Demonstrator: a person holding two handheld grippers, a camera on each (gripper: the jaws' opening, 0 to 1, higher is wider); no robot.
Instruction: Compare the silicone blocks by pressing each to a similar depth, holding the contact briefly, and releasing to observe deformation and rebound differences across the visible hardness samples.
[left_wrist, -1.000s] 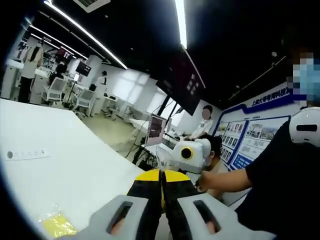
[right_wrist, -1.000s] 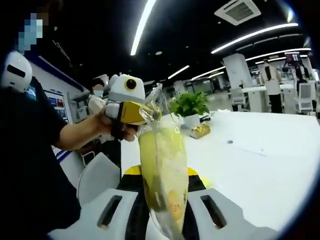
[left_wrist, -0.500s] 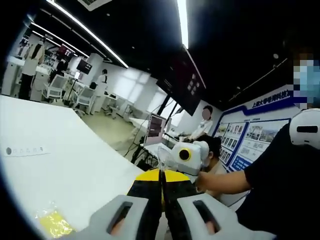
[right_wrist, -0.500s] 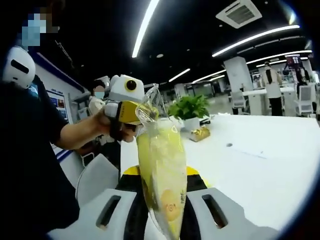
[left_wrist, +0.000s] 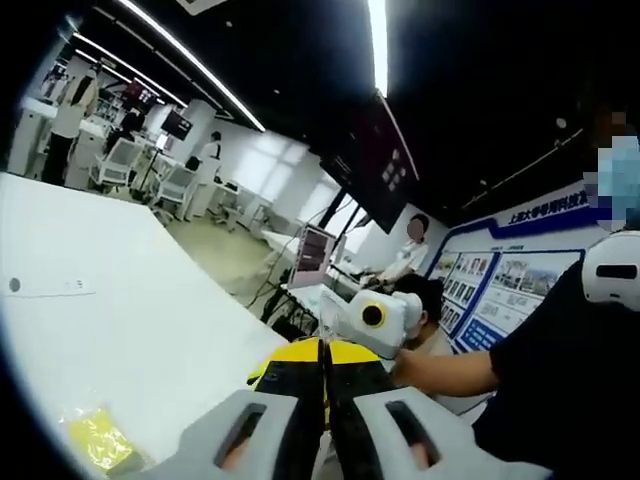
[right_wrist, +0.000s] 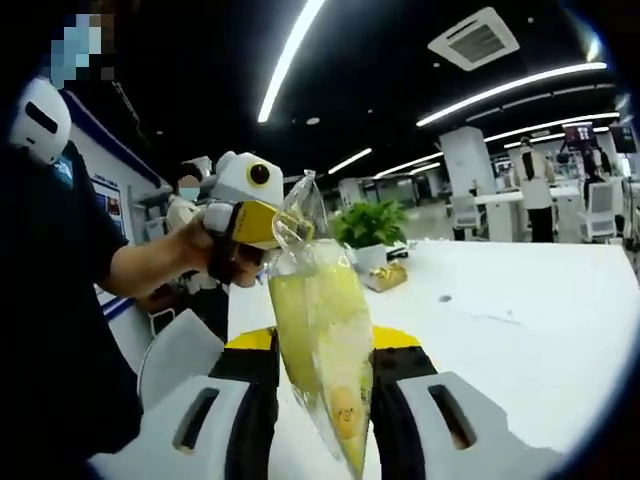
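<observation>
A clear plastic bag with yellow silicone blocks inside hangs in the air above the white table. My right gripper is shut on the bag's lower half, one black jaw on each side. My left gripper comes in from the left and pinches the bag's top corner. In the left gripper view, my left gripper has its yellow-tipped jaws pressed together on a thin edge of clear film. The right gripper shows just beyond them. A second small bag with a yellow block lies on the table at the lower left.
A potted plant and a small gold object stand on the table's far side. A label strip lies on the table top. The person's arm and dark clothes are close by. Desks, chairs and people stand in the background.
Both views have tilted and shifted a little with the hands. The bag stays held between the two grippers, and the right jaws now look slightly wider around it.
</observation>
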